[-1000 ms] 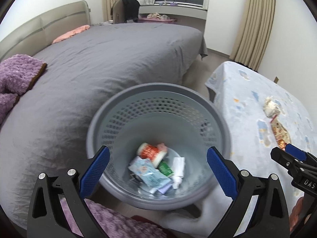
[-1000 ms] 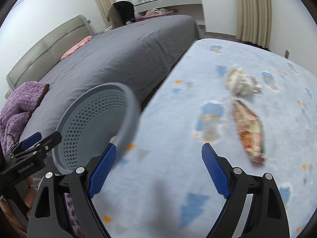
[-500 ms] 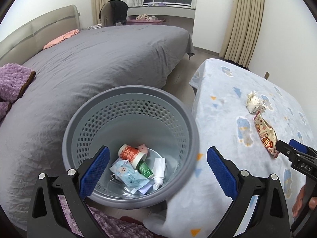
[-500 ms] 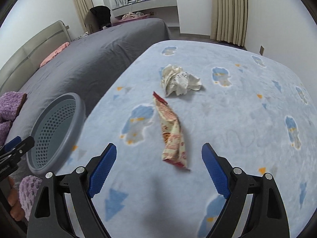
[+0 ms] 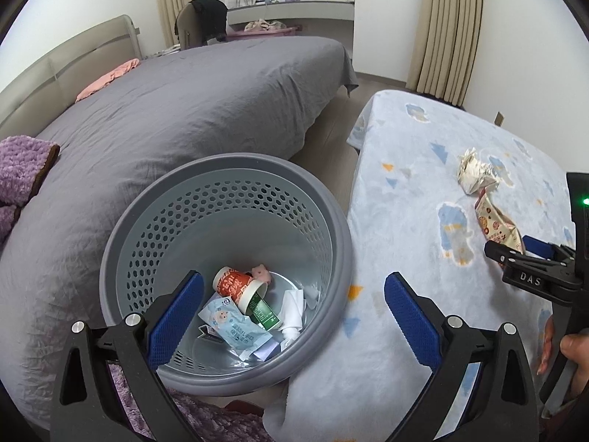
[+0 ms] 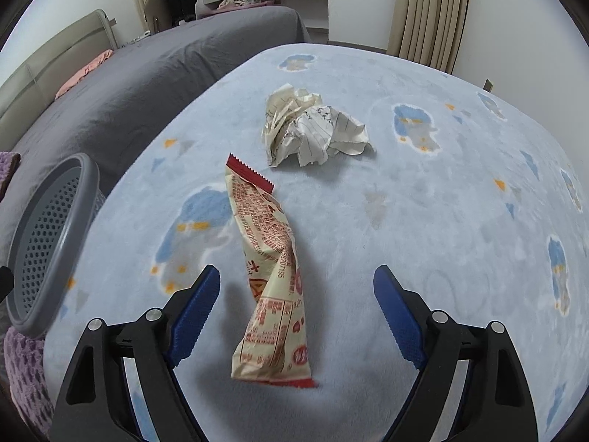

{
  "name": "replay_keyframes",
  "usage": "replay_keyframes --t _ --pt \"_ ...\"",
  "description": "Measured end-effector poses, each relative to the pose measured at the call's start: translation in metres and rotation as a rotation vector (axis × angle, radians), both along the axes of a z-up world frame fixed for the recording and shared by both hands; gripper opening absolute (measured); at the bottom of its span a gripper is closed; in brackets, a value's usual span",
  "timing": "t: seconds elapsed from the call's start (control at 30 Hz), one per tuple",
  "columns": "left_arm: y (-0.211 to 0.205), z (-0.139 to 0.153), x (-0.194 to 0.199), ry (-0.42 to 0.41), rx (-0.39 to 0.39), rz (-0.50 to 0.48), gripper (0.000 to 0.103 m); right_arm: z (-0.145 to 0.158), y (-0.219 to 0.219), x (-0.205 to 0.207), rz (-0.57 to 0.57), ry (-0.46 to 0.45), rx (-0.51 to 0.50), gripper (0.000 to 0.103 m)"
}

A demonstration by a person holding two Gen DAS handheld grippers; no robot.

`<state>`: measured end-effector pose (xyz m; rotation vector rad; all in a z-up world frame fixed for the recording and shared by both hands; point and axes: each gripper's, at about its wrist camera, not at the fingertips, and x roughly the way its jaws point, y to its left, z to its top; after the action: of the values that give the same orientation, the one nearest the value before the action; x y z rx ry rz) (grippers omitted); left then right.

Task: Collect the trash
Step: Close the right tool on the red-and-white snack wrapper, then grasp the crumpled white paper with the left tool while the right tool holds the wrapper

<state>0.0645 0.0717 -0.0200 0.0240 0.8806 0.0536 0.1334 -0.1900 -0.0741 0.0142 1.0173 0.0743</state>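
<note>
A cream and red snack wrapper [image 6: 268,258] lies lengthwise on the light blue tablecloth [image 6: 441,202]. My right gripper [image 6: 296,316] hangs low over its near end; its jaws are closing with the wrapper between them, and the pads are clear of it. Just beyond lies a crumpled ball of lined paper [image 6: 313,129]. The left wrist view shows the wrapper [image 5: 495,221], the paper [image 5: 475,173] and the right gripper [image 5: 511,246] at the right. My left gripper [image 5: 294,313] is open above a grey perforated basket [image 5: 331,221] that holds several pieces of trash.
The basket [image 6: 73,184] stands close against the table's left edge, between it and a large bed with a grey cover [image 5: 184,110]. A purple blanket [image 5: 22,169] lies at the left. Curtains and a window sill are at the far wall. A hand [image 5: 574,346] holds the right gripper.
My right gripper has swung from the basket's rim across the table and dropped down over the wrapper, its jaws narrowing a little. The left view has shifted right, showing more of the table.
</note>
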Motion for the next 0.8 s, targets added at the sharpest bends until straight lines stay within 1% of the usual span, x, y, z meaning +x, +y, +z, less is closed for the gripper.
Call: replay_keyframes --t 0.03,0.1,0.17,0.2,0.23,0.3,0.33,0.57,0.67,0.8 --pt "-0.002 -0.001 0.001 0.004 0.003 -0.001 0.096 -0.002 0.001 0.001 0.001 0.003 -0.009 0.068" --pt "-0.004 -0.003 0.003 0.009 0.008 -0.004 0.096 -0.003 0.002 0.001 0.006 -0.005 -0.02 0.064" --pt "-0.007 -0.005 0.005 0.013 0.011 -0.008 0.096 -0.003 0.003 0.0 0.016 -0.012 -0.02 0.058" --pt "-0.009 -0.006 0.006 0.014 0.012 -0.009 0.096 -0.003 0.003 -0.001 0.02 -0.015 -0.02 0.052" --pt "-0.011 -0.006 0.007 0.016 0.012 -0.012 0.096 -0.002 0.002 -0.001 0.022 -0.018 -0.018 0.041" --pt "-0.016 -0.007 0.01 0.02 0.012 -0.019 0.096 0.0 0.0 -0.002 0.02 -0.017 -0.007 0.026" --pt "-0.019 -0.007 0.012 0.022 0.012 -0.026 0.096 0.001 -0.002 -0.002 0.017 -0.015 0.008 0.024" --pt "-0.053 -0.002 0.025 0.014 0.002 -0.088 0.096 0.019 -0.024 -0.016 -0.033 -0.046 0.089 0.023" --pt "-0.076 0.001 0.035 0.011 0.0 -0.13 0.096 0.033 -0.041 -0.022 -0.067 -0.075 0.115 0.023" --pt "-0.114 0.004 0.053 -0.002 0.003 -0.21 0.096 0.05 -0.07 -0.028 -0.123 -0.118 0.159 0.023"
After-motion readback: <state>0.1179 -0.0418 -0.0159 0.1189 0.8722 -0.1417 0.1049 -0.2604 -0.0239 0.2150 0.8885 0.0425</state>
